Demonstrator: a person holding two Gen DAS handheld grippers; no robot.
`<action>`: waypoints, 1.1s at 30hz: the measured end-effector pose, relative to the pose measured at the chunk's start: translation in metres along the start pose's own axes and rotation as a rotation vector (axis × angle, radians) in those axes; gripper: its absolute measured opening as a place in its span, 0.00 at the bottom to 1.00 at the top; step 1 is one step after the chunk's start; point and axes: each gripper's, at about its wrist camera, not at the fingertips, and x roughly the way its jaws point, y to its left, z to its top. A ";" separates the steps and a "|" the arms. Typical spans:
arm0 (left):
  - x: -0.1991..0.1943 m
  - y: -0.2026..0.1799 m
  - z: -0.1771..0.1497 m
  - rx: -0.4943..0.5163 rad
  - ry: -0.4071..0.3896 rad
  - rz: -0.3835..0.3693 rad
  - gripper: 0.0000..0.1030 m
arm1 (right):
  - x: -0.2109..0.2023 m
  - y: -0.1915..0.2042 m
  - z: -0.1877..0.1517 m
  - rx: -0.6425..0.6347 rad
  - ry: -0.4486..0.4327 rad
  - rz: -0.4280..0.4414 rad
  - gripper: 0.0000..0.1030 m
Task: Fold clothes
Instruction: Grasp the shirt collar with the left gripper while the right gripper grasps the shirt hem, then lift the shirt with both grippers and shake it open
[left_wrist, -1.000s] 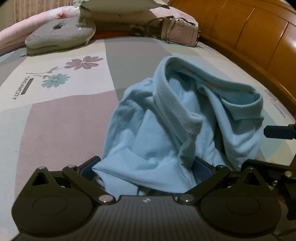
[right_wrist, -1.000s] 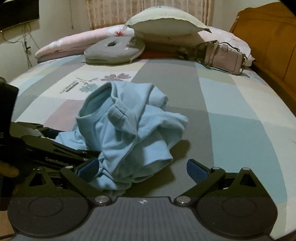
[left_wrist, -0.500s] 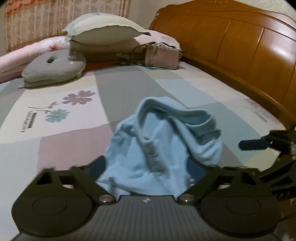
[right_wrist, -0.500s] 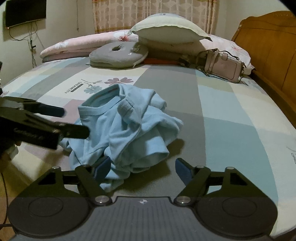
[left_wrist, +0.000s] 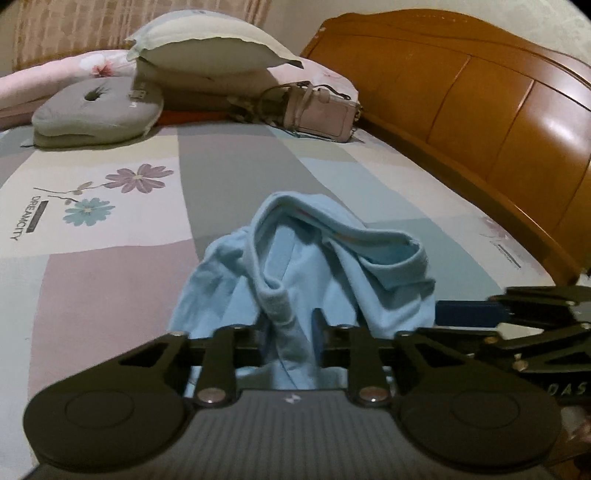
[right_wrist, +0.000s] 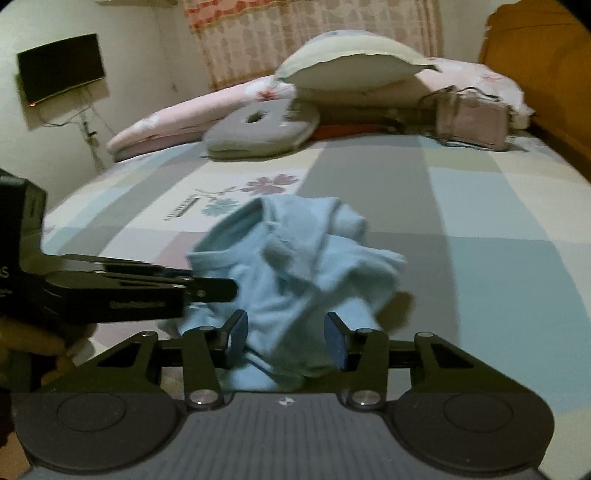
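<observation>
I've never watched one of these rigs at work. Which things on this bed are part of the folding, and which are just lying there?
In the job:
light blue shirt
left gripper, closed on the shirt
right gripper, around its edge

Just lying about:
pink handbag
grey cushion
pillow
wall screen

Black linkage grippers, blue-padded fingers (right_wrist: 337, 341), silver screws.

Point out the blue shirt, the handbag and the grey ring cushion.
blue shirt (left_wrist: 384, 273), left wrist view, on its rolled hem.
handbag (left_wrist: 321, 118), left wrist view, on its pink front panel.
grey ring cushion (right_wrist: 258, 133), right wrist view, on its top face below the hole.
</observation>
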 end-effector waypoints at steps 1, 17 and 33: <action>-0.001 0.000 0.001 0.015 -0.005 0.001 0.04 | 0.005 0.002 0.001 -0.009 0.010 0.006 0.18; 0.010 0.046 0.085 0.297 -0.092 0.150 0.02 | 0.026 -0.049 0.084 -0.175 0.017 -0.273 0.06; 0.130 0.097 0.163 0.426 -0.005 0.244 0.02 | 0.129 -0.139 0.181 -0.147 0.073 -0.390 0.05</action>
